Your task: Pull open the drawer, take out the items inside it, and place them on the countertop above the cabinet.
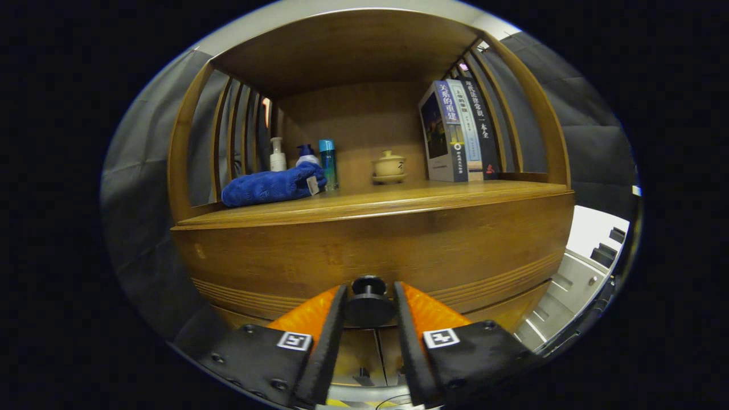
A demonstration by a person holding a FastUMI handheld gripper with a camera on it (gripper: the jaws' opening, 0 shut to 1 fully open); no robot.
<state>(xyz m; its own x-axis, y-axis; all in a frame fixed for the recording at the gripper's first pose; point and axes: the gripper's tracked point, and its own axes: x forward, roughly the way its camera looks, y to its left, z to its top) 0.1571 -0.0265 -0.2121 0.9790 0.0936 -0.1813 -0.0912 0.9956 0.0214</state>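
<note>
Between the claw (369,302) fingers, drawer (370,250) knob (369,304) pointing outward, gripped

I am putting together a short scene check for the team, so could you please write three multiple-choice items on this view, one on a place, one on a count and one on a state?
1. Where does the round black drawer knob sit?
A. between the tool's fingers
B. on the countertop beside the towel
C. far beyond the fingers

2. How many upright books stand on the wooden countertop?
A. one
B. three
C. six

3. What state is the wooden drawer front in?
A. pulled fully out
B. removed
C. closed, flush with the cabinet

Answers:
1 A, the tool has a finger on each side of the knob, though contact is not clear.
2 B, three spines stand side by side, right of the small beige lidded teacup.
3 C, no gap shows under the countertop where the rolled blue towel lies.
</note>
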